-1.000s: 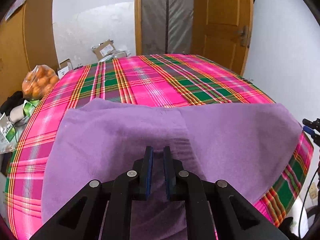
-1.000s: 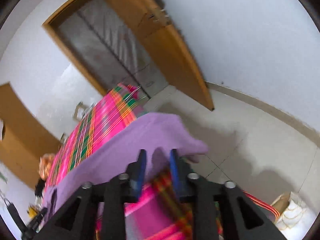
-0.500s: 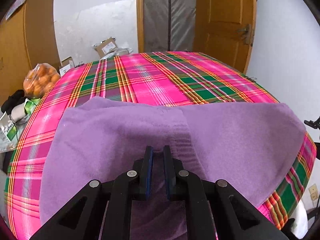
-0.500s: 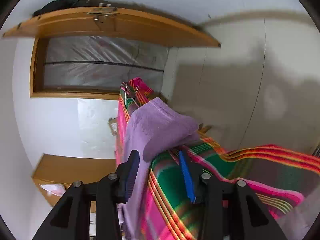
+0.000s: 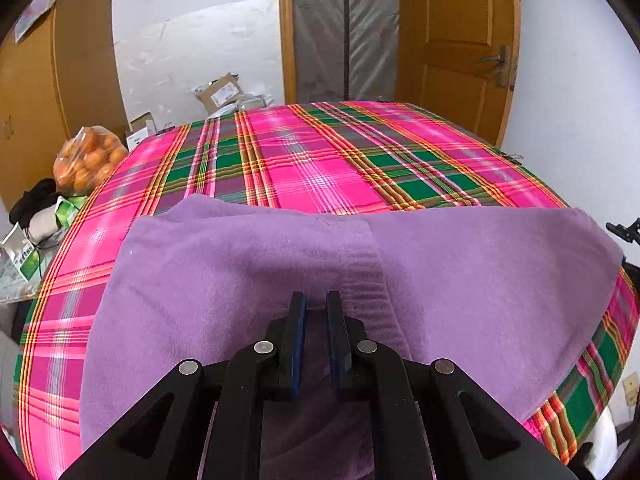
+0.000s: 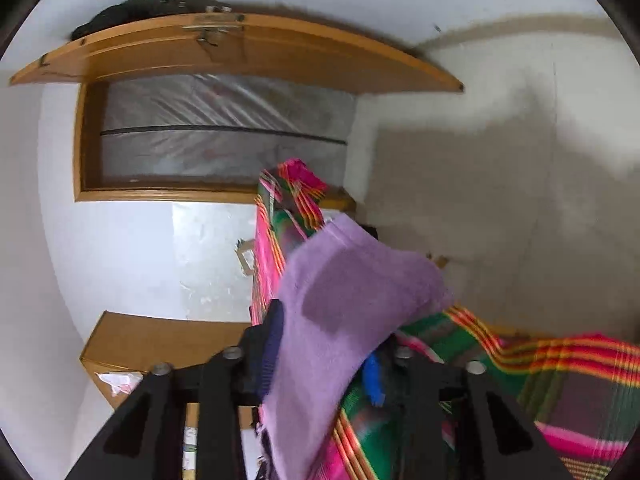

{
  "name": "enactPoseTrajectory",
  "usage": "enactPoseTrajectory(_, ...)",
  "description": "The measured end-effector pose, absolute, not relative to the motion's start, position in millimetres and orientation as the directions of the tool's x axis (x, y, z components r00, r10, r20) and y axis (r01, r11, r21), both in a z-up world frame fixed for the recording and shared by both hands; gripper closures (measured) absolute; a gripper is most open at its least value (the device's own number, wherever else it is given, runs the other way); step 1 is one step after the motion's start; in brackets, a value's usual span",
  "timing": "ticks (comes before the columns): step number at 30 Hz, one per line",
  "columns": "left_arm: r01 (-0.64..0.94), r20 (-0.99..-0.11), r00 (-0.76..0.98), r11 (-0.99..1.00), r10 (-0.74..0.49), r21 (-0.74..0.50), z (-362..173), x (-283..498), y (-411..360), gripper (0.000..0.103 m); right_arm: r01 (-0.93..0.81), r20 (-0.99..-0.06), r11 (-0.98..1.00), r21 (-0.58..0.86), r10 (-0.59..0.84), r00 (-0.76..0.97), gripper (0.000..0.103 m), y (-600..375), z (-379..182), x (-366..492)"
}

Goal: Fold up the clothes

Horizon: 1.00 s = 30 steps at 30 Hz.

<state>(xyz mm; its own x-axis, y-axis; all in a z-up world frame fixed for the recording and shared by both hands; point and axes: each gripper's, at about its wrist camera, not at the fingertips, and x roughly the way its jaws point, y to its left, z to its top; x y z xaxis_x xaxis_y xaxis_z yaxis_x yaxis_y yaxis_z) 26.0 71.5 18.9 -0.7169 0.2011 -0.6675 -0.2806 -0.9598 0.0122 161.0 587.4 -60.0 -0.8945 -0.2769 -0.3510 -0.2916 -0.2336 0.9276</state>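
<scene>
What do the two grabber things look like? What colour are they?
Both look the same. The left gripper is matte black plastic with angular arms, triangle-shaped cut-outs and round silver rivets. Its two flat jaws have dark blue pads on the inner faces. The right gripper has the same black frame and silver rivets, with brighter blue padding showing. No cables or markings are visible.

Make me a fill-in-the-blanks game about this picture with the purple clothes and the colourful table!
1. The garment lying on the plaid tablecloth is ______ in colour.
2. The bag beside the table's left edge is full of ______ fruit.
3. The left gripper has its fingers nearly closed on a fold of the ______.
4. Behind the table stands a wooden ______ with a metal handle.

Missing words: purple; orange; garment; door
</scene>
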Motion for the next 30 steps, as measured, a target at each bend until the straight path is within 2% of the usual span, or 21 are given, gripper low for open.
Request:
enactPoseTrajectory(2,-0.279,-0.668,-0.717,-0.96,0.2,0.013,19.0,25.6,71.7,0.093,-0.277,-0.345,-0.268,0.923,-0.256,-0.903,0.087,586.0,-52.0,159.9)
enactPoseTrajectory(5,-0.278,-0.668,-0.716,-0.96,0.202,0.008,19.3,25.4,71.0,0.093,-0.255,-0.334,-0.32,0.912,-0.225,-0.915,0.093,583.9,-40.1,158.3)
enactPoseTrajectory(17,-0.291,-0.659,-0.711,-0.956,0.245,-0.042,24.2,30.6,63.2,0.093,-0.142,-0.306,-0.576,0.805,-0.199,-0.931,0.093,535.3,45.6,150.1)
enactPoseTrajectory(30,-0.293,-0.617,-0.733,-0.951,0.288,-0.097,30.1,45.1,41.2,0.093,0.015,-0.342,-0.729,0.684,-0.339,-0.877,0.093,422.1,100.3,110.0)
